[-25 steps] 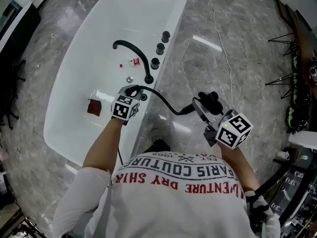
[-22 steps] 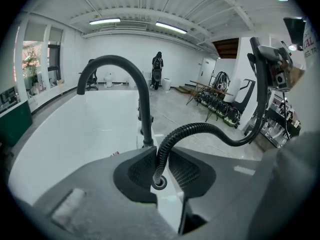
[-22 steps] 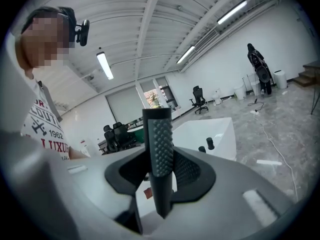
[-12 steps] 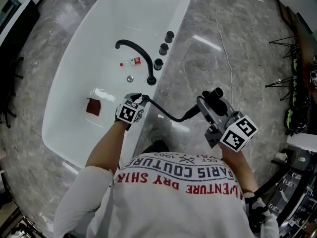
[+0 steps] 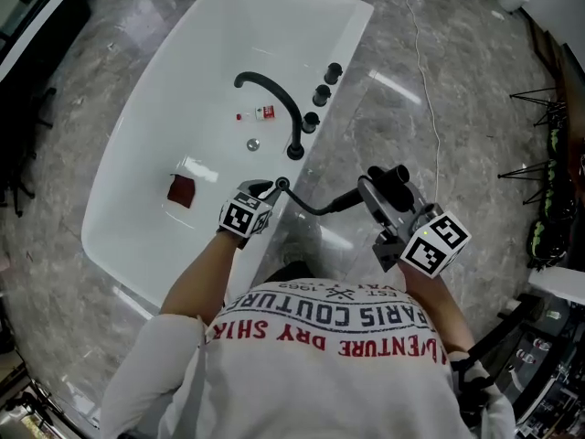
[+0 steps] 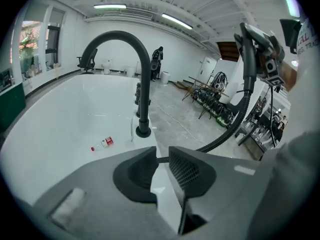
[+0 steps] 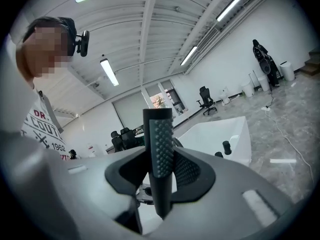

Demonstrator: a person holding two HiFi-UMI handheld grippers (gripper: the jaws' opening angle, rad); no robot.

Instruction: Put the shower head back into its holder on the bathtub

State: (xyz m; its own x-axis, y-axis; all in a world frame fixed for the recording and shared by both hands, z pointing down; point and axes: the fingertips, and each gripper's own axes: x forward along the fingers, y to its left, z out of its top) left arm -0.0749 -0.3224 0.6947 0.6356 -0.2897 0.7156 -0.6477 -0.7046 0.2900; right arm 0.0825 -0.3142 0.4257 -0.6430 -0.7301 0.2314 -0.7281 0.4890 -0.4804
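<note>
From the head view we see a grey marbled stone floor [image 5: 393,71] and, running from upper centre to lower left, a white oval bathtub [image 5: 137,144]. Our white shirt with printed lettering [image 5: 329,337] fills the bottom of that frame.

The right gripper [image 7: 162,171] sits lower right of centre, over the floor and clear of the tub. Only its own view shows the grasp: both jaws are pressed on the black knobbly handle of the stick-shaped shower head [image 7: 161,154], which stands upright between them. The left gripper view alone shows that shower head from the outside, upright in the upper right of the frame.

The left gripper [image 6: 162,161] hangs over the tub's near rim. Its jaws have just been closing and now stand a narrow gap apart. The black ribbed hose [image 6: 232,129] crosses at their tips, and we see no pad pressing on it. In the head view the hose sags from the rim across to the right gripper.

Upper right of the left gripper stands a black arched faucet [image 5: 291,122], with three black round knobs [image 5: 322,92] beyond it along the rim.

Inside the tub the head view shows a dark red square thing [image 5: 182,190], a small red-and-white bottle [image 5: 265,112] and a round metal drain [image 5: 252,144].
</note>
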